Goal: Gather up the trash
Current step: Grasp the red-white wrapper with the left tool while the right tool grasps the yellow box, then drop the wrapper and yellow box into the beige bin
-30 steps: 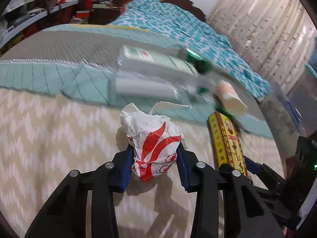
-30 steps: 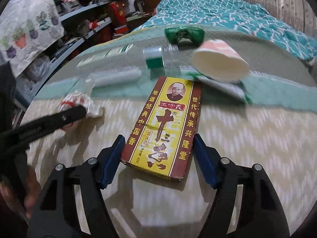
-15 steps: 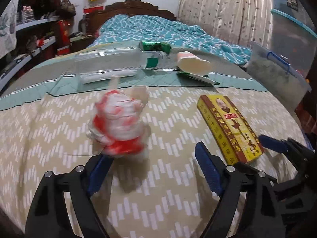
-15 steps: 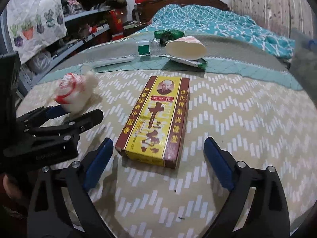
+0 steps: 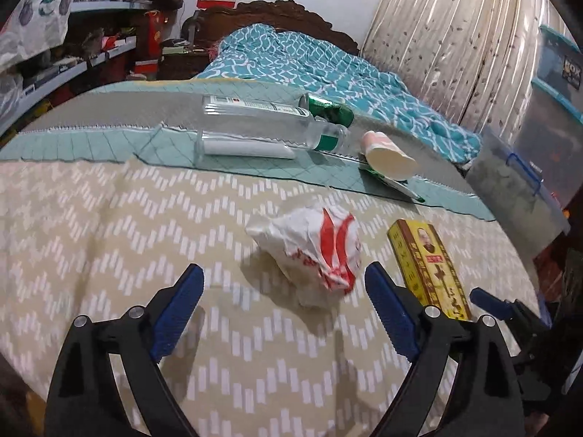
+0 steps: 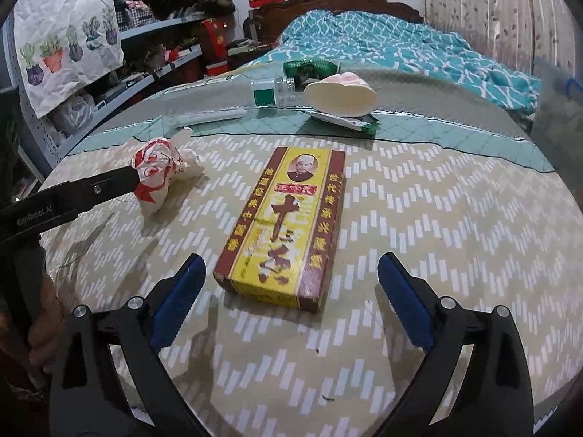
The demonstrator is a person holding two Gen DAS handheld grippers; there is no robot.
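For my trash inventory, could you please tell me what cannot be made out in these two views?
- Crumpled wrapper: motion-blurred in the left wrist view; print unreadable.
- Yellow box: near end hidden behind the left hand-held gripper finger.
- Green item: partly hidden behind bottle and paper cup, right wrist view.

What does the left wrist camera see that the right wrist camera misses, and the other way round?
Only the left view shows the clear storage bin at the right edge. Only the right view shows the hanging cloth printed with potted plants. Both show the crumpled red and white wrapper, yellow box, clear bottle, paper cup and bed.
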